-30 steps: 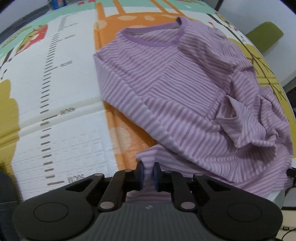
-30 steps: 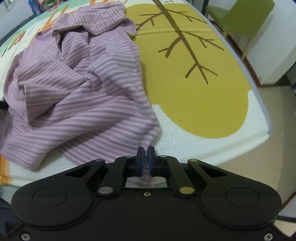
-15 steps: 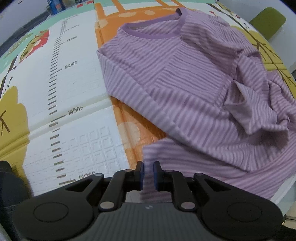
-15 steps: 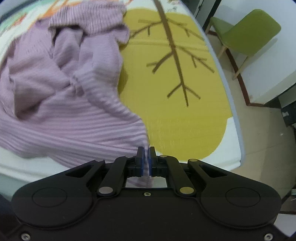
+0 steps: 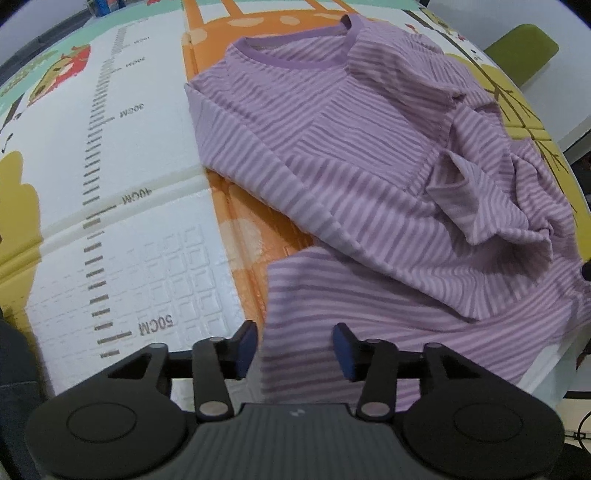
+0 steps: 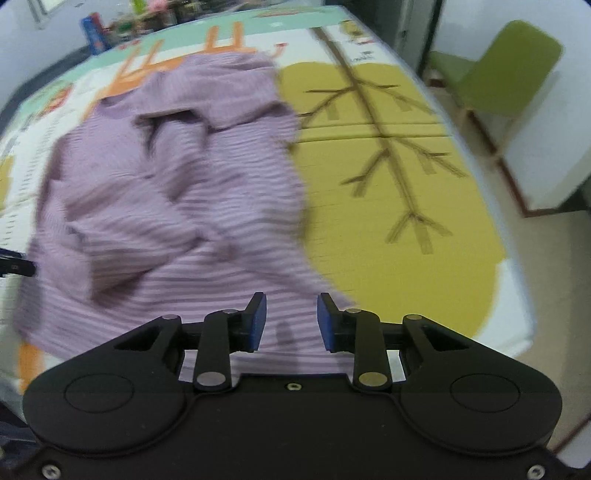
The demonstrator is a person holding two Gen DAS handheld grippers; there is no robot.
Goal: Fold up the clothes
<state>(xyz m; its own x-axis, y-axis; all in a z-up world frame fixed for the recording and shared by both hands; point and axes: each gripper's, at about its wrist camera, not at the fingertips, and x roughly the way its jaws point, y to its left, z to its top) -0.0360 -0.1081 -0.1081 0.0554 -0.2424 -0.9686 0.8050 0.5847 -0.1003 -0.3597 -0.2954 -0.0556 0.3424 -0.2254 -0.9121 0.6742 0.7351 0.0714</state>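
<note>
Our left gripper (image 5: 294,345) and right gripper (image 6: 291,321) had both just been opening, pads off the cloth. The striped purple shirt (image 5: 362,155) lay rumpled on the play mat (image 5: 122,206), hem beneath both.

A printed foam play mat (image 5: 155,266) covers the tabletop. Toward 9 o'clock in the left wrist view runs a ruler scale (image 5: 96,221) with centimetre marks, and an orange giraffe figure (image 5: 236,229) runs up the middle toward 12 o'clock. In the right wrist view a mustard-yellow tree shape with brown branches (image 6: 399,177) fills the mat from the centre toward 3 o'clock. A green chair (image 6: 506,74) stands on the floor at 2 o'clock. Small blurred items (image 6: 110,22) sit at 11 o'clock.
</note>
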